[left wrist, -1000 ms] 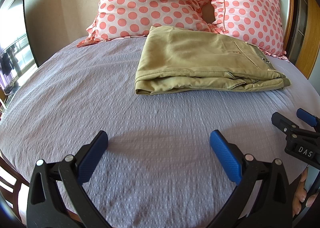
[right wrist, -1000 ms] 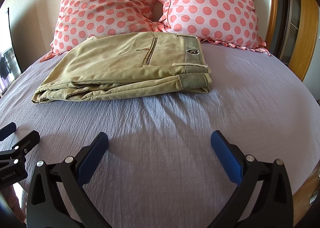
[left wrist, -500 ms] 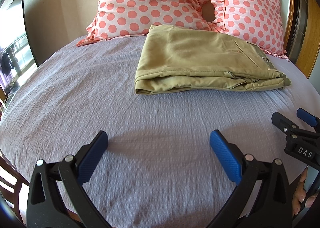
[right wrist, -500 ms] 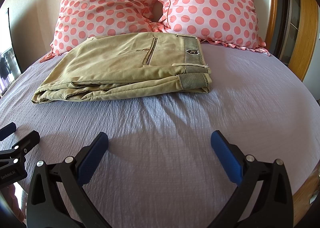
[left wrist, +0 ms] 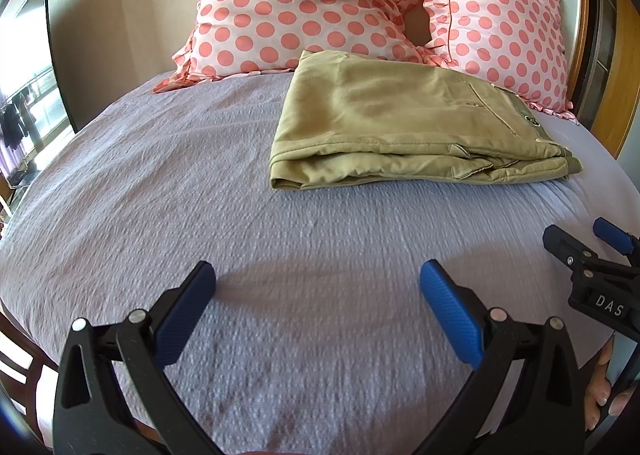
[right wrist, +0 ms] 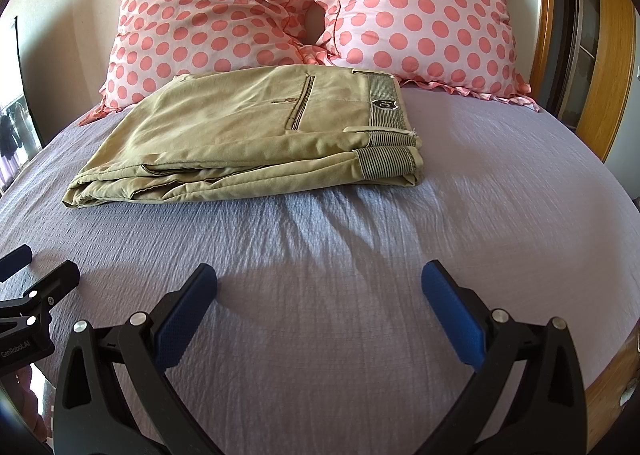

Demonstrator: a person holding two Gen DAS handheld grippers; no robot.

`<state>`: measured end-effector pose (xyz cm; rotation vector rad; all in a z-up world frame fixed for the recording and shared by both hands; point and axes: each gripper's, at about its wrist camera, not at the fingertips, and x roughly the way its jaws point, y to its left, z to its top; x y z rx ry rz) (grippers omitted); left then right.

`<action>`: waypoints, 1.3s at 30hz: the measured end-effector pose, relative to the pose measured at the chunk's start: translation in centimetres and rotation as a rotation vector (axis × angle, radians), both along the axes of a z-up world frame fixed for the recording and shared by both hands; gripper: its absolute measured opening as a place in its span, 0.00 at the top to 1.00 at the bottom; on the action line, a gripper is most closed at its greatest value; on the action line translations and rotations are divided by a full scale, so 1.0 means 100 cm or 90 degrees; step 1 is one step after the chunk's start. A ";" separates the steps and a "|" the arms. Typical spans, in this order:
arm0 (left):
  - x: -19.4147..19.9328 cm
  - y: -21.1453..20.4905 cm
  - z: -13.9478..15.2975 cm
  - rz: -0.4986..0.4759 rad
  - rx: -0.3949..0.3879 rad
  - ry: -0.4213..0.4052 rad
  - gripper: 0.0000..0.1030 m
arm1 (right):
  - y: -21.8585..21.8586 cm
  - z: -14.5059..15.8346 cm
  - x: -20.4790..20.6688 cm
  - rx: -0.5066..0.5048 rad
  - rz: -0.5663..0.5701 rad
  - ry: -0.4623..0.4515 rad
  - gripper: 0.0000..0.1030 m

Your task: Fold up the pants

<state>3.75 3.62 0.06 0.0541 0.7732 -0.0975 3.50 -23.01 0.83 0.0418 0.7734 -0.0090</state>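
Note:
Khaki pants (left wrist: 404,127) lie folded in a flat stack on the lilac bedspread, near the pillows; in the right wrist view the pants (right wrist: 248,135) show a back pocket and a striped waistband at their right end. My left gripper (left wrist: 318,311) is open and empty, low over the bedspread, well short of the pants. My right gripper (right wrist: 320,311) is open and empty too, at the same distance from them. Each gripper shows at the edge of the other's view.
Two pink polka-dot pillows (right wrist: 312,7) lean against the wall behind the pants. The lilac bedspread (right wrist: 480,195) is wrinkled just in front of the pants. A wooden bed frame (right wrist: 616,55) runs along the right. A window (left wrist: 24,75) is at the left.
The left wrist view has shifted very slightly; the pants and both grippers stay where they were.

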 end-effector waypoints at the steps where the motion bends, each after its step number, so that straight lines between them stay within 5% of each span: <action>1: 0.000 0.000 0.000 0.000 0.000 0.000 0.02 | 0.000 0.000 0.000 0.000 0.000 0.000 0.01; 39: 0.000 -0.003 0.001 -0.001 0.001 0.005 0.02 | 0.001 0.000 0.001 0.000 -0.002 -0.001 0.01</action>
